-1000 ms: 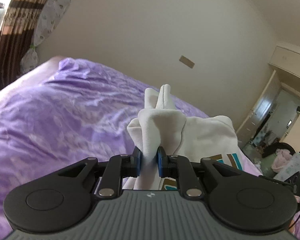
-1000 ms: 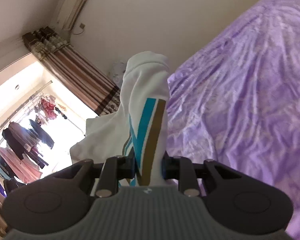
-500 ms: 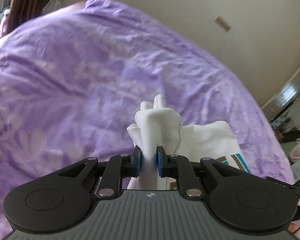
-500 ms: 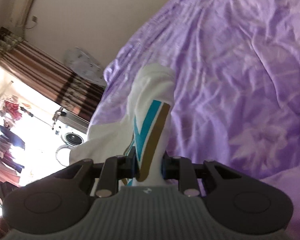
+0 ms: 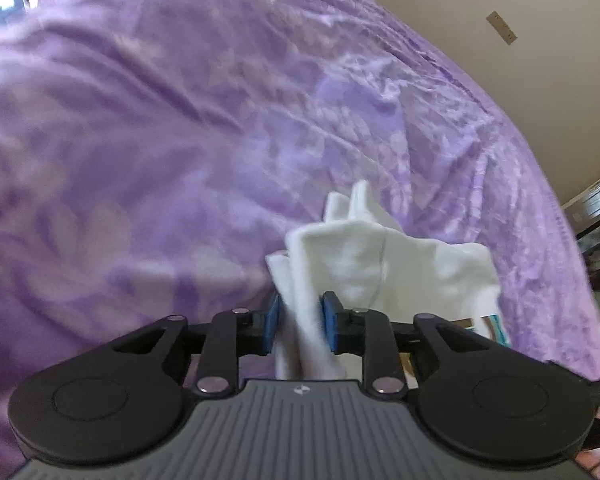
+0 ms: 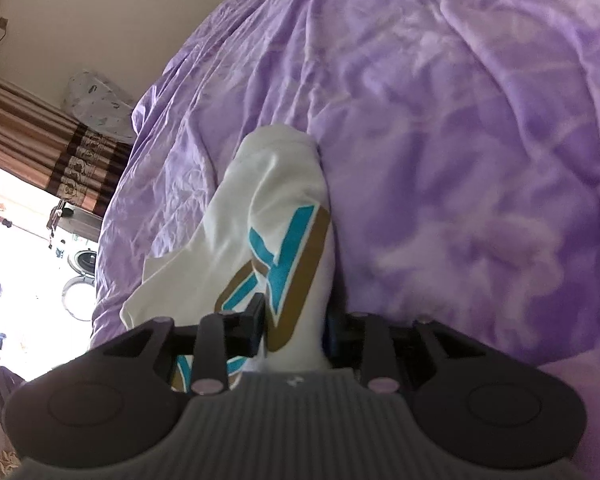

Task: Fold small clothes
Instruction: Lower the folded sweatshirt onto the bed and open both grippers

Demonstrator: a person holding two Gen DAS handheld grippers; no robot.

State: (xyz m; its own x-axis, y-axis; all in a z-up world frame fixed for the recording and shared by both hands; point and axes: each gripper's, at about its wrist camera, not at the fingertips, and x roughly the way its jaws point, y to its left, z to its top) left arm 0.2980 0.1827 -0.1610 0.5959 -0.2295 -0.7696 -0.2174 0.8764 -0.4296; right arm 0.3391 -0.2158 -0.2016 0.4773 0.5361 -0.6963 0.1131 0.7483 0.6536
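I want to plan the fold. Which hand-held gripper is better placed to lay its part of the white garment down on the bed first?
Probably the left hand-held gripper. The white garment bunched between its pads appears close over the purple bedspread, but contact is unclear.

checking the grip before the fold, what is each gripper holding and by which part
Both hold one white garment: the left gripper pinches a bunched plain white edge, the right gripper a bunched fold at the teal and brown print.
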